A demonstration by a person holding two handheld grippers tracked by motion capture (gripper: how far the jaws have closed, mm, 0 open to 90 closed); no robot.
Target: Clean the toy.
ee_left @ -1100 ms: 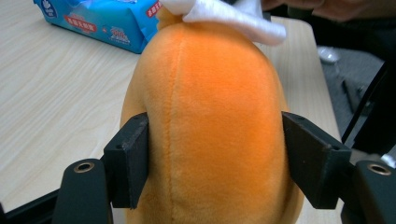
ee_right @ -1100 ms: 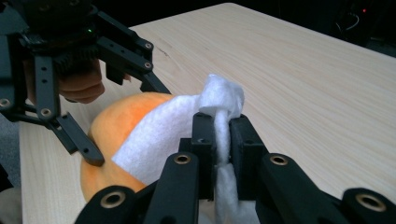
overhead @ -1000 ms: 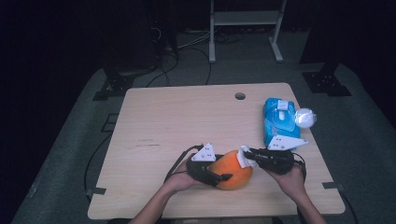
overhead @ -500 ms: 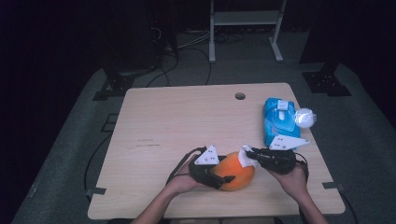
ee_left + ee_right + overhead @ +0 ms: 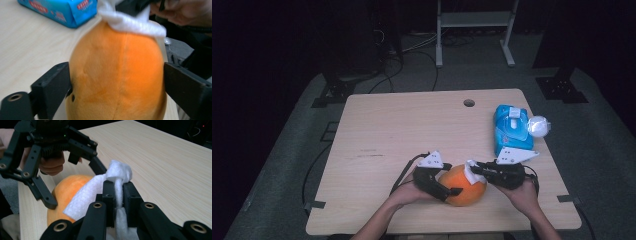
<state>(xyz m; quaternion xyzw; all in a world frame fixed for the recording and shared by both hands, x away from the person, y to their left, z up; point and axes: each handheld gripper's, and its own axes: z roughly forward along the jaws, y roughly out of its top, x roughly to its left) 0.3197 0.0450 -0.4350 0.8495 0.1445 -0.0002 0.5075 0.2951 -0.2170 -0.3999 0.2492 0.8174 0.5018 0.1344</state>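
Left tongs [image 5: 451,186] just opened wide, right tongs [image 5: 473,170] clamped shut, forearms converging.

The orange toy [image 5: 117,75] looks like soft, short-piled plush with a sewn seam; the white wipe [image 5: 117,178] on it is fuzzy, matt cloth; both grippers' jaws are matt black plastic; the table [image 5: 412,125] is pale, smooth wood-grain; the blue pack [image 5: 511,131] beyond the toy is glossy film.

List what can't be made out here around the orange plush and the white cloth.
- orange plush underside: left gripper view, cut by the bottom edge.
- white cloth lower end: right gripper view, hidden behind the right gripper.
- blue packet print: high view, too small.
- left gripper pad contact: blurred.
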